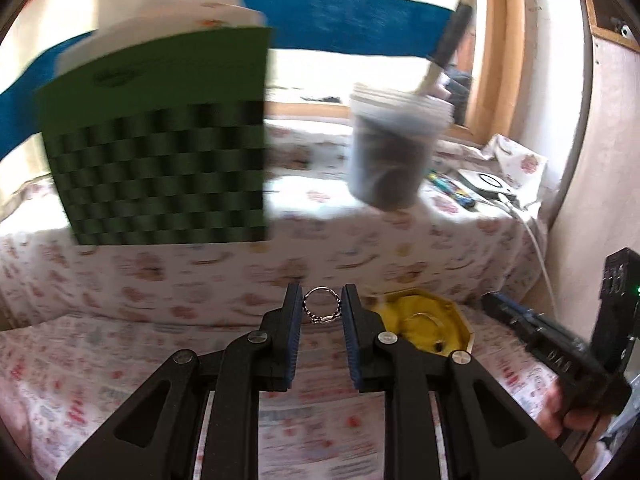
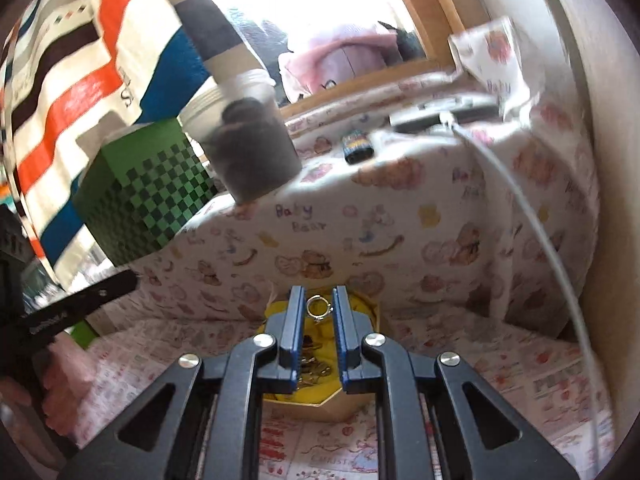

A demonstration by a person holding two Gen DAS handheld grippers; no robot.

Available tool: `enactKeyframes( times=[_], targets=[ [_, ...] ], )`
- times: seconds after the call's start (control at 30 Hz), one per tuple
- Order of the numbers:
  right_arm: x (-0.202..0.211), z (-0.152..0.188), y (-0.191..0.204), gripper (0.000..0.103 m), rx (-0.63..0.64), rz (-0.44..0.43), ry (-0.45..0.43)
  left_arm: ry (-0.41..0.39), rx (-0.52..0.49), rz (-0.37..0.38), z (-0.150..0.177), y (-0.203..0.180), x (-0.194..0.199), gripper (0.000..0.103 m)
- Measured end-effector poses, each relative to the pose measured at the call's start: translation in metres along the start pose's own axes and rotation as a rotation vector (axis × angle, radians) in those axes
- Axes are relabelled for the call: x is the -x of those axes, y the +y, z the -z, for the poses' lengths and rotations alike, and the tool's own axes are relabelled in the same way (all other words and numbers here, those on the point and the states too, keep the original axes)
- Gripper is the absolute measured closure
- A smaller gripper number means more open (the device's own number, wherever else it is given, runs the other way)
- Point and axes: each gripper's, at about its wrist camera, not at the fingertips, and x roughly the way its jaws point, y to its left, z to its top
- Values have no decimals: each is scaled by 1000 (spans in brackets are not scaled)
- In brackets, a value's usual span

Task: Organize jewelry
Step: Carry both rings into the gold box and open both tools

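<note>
Both hands loaded, rings on the way to the yellow box

Left gripper (image 1: 321, 307) is clenched on a twisted silver ring (image 1: 321, 306) out over the patterned cloth (image 1: 160, 288), yellow box (image 1: 424, 326) just to its right. Right gripper (image 2: 318, 307) pinches a gold ring (image 2: 318, 306) right above that box (image 2: 362, 312). Looks like the carry step; next I'd guess each needs lowering over the box before letting go
</note>
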Motion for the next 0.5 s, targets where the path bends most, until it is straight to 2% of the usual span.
enactKeyframes(
  times=[0.13,0.3,0.5],
  targets=[
    [-7,2,-5,90,-20,-6,18,70,24,79,1,-22,-24,84],
    [-14,4,-13,90,-39,-3,29,134,-5,68,8,-45,-55,84],
    [-27,4,-20,90,-93,-30,55,186,2,64,19,-49,-81,84]
  ],
)
